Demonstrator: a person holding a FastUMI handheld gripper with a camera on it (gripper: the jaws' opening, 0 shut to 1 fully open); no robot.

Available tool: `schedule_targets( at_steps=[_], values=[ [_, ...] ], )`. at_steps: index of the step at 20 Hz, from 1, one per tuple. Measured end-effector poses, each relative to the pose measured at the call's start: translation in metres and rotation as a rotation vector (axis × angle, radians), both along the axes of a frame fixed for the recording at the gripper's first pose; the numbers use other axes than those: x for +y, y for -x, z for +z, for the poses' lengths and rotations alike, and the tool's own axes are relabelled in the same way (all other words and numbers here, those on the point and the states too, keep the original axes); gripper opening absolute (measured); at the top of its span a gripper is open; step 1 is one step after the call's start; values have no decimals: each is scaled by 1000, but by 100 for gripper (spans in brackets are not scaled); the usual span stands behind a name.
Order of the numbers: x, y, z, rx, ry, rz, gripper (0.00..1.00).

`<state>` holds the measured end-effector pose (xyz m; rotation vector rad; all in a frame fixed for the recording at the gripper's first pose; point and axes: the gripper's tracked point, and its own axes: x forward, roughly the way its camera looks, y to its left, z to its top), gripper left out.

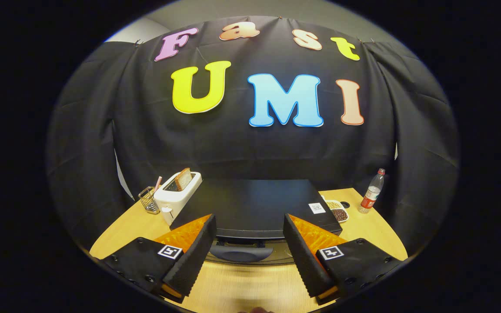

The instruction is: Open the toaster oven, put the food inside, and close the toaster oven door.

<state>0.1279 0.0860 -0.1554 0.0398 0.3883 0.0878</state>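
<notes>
1. Gripper [249, 226] fingers spread wide, holding nothing, hovering over table [250, 287].
2. Oven [255, 208] sits just ahead, seen from above; its handle [241, 252] lies between the fingers, door looks shut.
3. Handle prob rigid w/ a hinged door: grip mid-bar, pull in an arc.
4. Food can't be picked out yet; toast [184, 178] in toaster [176, 195] likely light, crumbly.

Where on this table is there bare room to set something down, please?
The gripper is open, its fingers flanking the toaster oven's handle. Bare tabletop lies before the oven, and beyond the right finger, below the bottle. It is crowded left of the oven: white toaster, wire basket.
</notes>
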Motion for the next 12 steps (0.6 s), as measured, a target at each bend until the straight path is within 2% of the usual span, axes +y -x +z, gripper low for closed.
schedule_targets(
  at_steps=[12],
  values=[
    [22,-19,-64,110,43,28,98]
  ],
)
